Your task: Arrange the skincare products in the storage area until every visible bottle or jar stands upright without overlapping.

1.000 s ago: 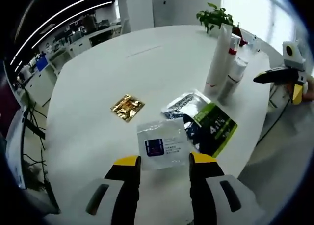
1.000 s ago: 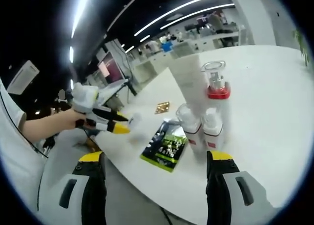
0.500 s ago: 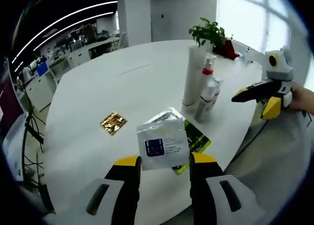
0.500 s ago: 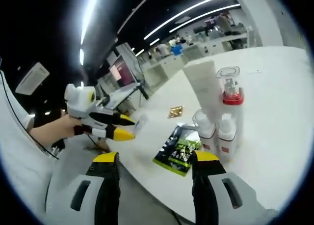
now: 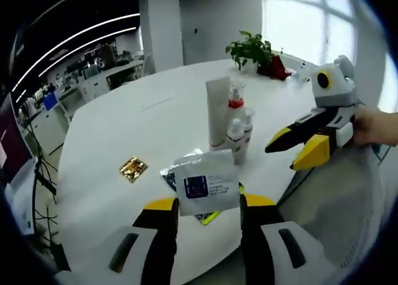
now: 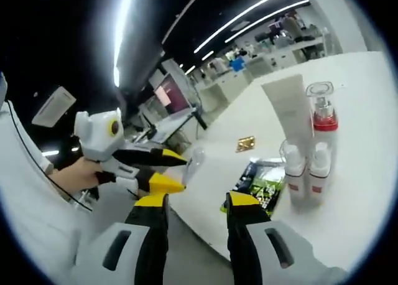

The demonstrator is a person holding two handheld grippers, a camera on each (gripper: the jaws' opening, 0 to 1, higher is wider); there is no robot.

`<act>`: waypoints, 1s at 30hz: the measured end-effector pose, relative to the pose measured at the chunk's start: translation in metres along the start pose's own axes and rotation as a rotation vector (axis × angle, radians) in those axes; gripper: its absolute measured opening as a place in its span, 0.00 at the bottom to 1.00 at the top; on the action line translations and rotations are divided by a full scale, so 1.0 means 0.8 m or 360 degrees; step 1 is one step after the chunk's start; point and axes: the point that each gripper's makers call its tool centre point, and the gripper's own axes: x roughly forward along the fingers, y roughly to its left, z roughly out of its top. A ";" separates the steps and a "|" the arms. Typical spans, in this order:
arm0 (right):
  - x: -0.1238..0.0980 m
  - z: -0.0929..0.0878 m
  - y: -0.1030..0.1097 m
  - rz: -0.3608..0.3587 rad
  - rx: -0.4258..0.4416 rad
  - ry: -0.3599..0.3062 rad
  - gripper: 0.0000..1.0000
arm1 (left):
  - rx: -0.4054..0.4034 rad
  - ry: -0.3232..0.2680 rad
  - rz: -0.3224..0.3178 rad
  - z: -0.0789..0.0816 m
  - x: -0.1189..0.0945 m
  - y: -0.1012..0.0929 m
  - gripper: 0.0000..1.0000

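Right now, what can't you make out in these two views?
- Sachet print: too small, left gripper view.
- Green packet: mostly behind the sachet there.
- Small bottles' labels: too small, right gripper view.
- Gold packet: tiny, unreadable.
- Right tool: gap narrow, nothing visible between jaws.

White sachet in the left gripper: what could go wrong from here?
1. The left gripper pinches the white sachet by its lower edge alone, lifted off the white table; it could slip or flop.
2. The green packet and a silver one overlap at the table's near edge and could be nudged off.
3. The tall tube and pump bottle stand tightly clustered with two small bottles; a bump may topple them.
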 end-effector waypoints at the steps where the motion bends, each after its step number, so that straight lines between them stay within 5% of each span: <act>1: 0.002 0.004 0.004 0.0012 0.0033 -0.0027 0.36 | 0.0015 -0.0002 -0.0002 0.001 -0.001 -0.002 0.42; 13: 0.026 0.027 0.022 0.0050 0.0101 -0.0050 0.25 | 0.0212 -0.0063 0.0022 0.017 -0.023 -0.026 0.42; 22: 0.029 0.028 0.014 0.0023 0.0156 -0.0068 0.05 | 0.0217 -0.0093 0.0002 0.024 -0.025 -0.031 0.42; 30: 0.031 0.031 0.021 0.0070 0.0244 -0.0074 0.01 | 0.0191 -0.0090 -0.0031 0.021 -0.021 -0.029 0.43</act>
